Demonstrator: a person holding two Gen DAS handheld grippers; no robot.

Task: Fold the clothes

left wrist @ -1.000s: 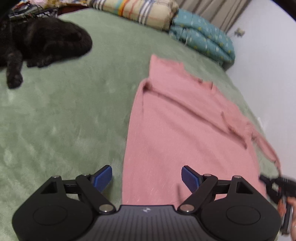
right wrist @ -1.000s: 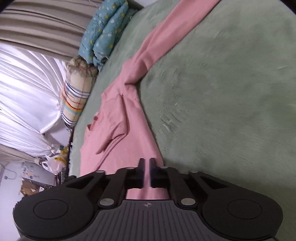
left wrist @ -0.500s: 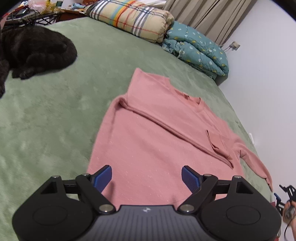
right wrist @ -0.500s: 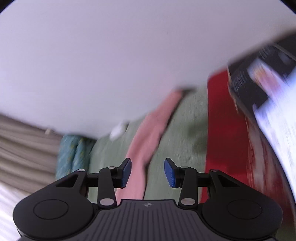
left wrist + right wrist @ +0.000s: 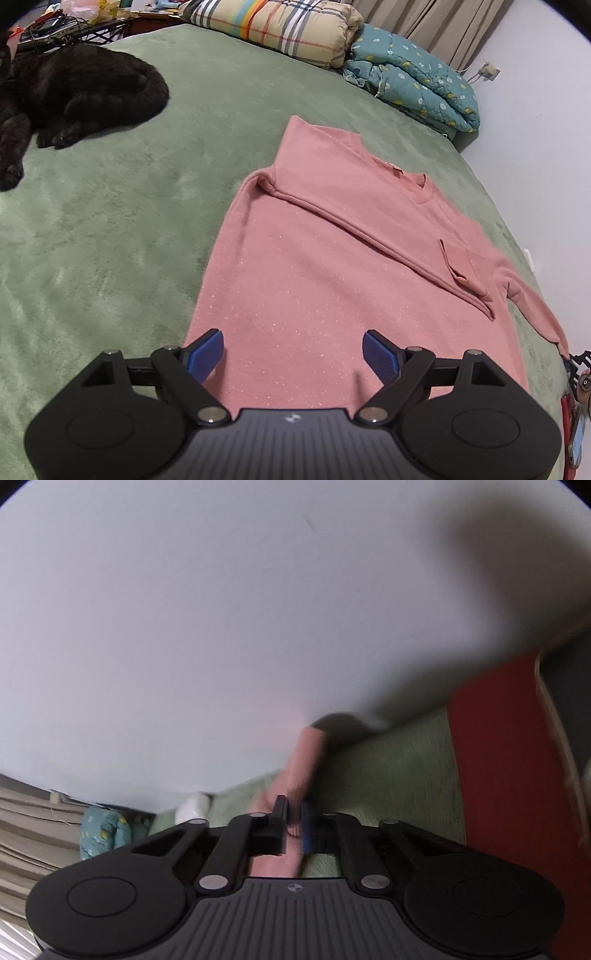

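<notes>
A pink long-sleeved sweater lies flat on the green bed cover, with one sleeve folded across its chest. The other sleeve trails to the bed's right edge. My left gripper hovers open over the hem with nothing between its blue pads. In the right wrist view, my right gripper has its jaws closing on that sleeve's cuff end, the pink cloth pinched between them. A bit of the right gripper shows at the edge of the left wrist view.
A black cat lies at the far left of the bed. A plaid quilt and a teal flowered quilt are rolled up at the head. A white wall runs close along the right side. Something red is beside the right gripper.
The right gripper swung from facing the sweater toward the wall, opened, then closed on the sleeve end. The left view drew back a little in the first half second; the sweater now lies smoother.
</notes>
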